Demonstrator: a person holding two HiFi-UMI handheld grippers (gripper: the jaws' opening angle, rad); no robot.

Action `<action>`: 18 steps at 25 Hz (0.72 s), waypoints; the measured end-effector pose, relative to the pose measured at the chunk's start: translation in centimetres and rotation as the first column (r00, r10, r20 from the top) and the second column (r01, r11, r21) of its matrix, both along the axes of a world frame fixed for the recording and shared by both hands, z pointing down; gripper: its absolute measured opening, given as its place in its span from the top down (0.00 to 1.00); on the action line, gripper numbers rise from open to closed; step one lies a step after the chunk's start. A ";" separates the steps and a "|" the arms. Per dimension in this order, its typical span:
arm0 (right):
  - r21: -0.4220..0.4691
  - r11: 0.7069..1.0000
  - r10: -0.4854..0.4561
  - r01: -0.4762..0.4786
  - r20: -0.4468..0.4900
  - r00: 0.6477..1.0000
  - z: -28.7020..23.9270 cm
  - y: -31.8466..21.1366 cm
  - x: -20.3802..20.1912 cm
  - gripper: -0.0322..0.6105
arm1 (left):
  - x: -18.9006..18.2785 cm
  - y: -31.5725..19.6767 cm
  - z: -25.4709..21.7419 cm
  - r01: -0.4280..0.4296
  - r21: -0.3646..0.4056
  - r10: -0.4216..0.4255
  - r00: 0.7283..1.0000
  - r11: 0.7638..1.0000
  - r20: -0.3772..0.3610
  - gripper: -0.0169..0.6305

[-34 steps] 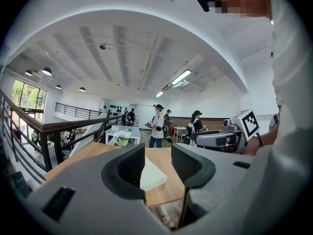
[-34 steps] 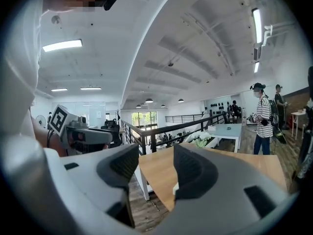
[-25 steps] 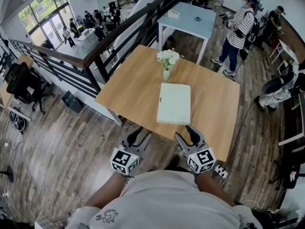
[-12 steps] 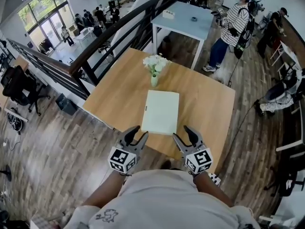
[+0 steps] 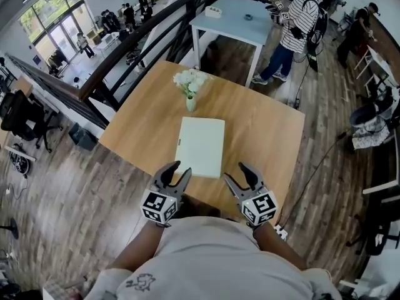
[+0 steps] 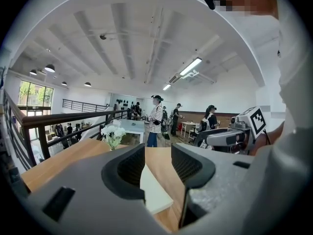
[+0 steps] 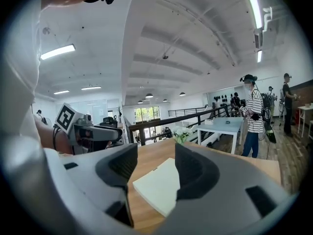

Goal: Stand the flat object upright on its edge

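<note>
The left gripper (image 5: 177, 170) and the right gripper (image 5: 239, 174) are both released, jaws apart, with nothing clasped. Just ahead, between the two, one flat pad (image 5: 201, 146), pale green, rectangular and thin, lies flat on the single wooden bench (image 5: 262, 130). Beyond it stands one flower vase (image 5: 190, 87).

White flowers in vase (image 5: 190, 102) stand on wooden table (image 5: 265, 133), far side. Pale blue table (image 5: 237, 20) behind, w/ striped-shirt person (image 5: 299, 19) beside it.
</note>
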State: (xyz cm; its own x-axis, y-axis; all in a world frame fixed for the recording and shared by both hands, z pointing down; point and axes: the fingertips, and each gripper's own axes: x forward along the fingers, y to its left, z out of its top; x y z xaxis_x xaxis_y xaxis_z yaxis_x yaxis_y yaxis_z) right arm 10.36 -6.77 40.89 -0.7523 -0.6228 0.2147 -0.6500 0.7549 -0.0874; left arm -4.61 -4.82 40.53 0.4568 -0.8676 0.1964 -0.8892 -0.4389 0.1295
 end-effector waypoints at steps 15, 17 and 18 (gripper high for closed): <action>-0.112 0.994 0.011 -0.012 -0.005 1.000 3.1 -4.7 -0.3 0.54 | -0.9 -4.9 3.3 0.002 -0.087 -0.002 1.000 0.996 0.005 0.73; -0.139 0.990 0.010 -0.010 -0.002 1.000 3.8 -5.7 -0.8 0.53 | -1.3 -5.9 4.5 0.002 -0.119 -0.001 1.000 0.993 0.008 0.73; -0.154 0.988 0.010 -0.009 0.000 1.000 4.2 -6.1 -1.1 0.53 | -1.7 -6.3 5.2 0.002 -0.139 -0.001 1.000 0.990 0.009 0.73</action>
State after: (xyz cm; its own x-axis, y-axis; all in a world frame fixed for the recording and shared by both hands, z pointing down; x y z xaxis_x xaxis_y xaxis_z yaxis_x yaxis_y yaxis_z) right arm 9.21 -12.84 45.06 -0.7467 -0.5896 0.3079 -0.6570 0.7263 -0.2022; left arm -6.28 -11.14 45.78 0.4531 -0.8324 0.3190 -0.8913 -0.4159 0.1807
